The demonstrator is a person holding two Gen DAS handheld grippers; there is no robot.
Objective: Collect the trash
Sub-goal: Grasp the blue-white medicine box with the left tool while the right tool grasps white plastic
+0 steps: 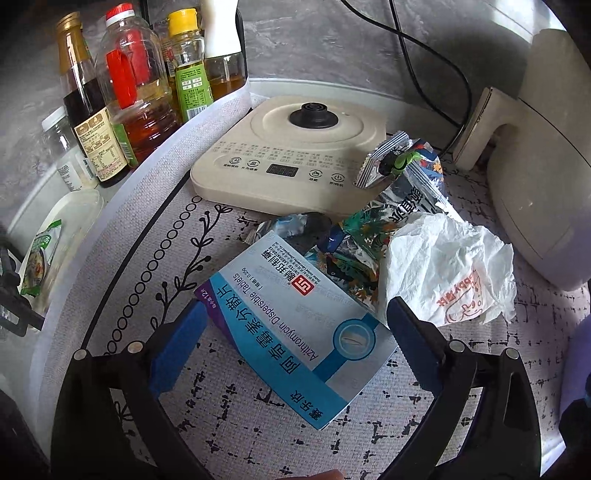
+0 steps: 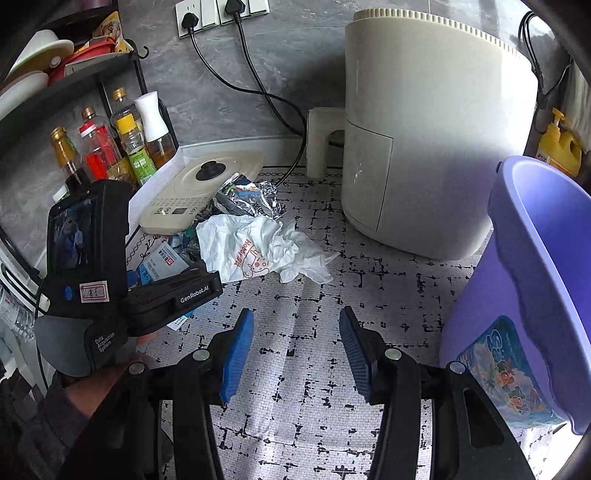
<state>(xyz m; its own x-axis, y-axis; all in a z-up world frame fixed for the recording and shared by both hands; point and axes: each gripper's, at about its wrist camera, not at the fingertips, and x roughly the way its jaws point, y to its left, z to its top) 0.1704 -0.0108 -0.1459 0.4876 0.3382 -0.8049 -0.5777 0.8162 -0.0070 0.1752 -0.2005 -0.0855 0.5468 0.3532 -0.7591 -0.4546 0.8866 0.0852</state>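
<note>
Wall (image 2: 280, 62): grey stone-look panels, mottled. Wall sockets (image 2: 218, 13): white, two black plugs in, cords trailing down to counter. Counter mat (image 2: 303, 295): pale woven, black broken-grid print, ring-and-leaf border at its edge. Black shelf rack (image 2: 92, 70) at left, dishes stacked on top tier, hook at corner. Light: daylight, cool, brighter on right side; shadow across the lower left corner.

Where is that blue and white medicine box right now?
In the left wrist view the medicine box lies flat on the mat between the open left gripper's fingers, just left of the crumpled white bag, in front of the kettle base.
</note>
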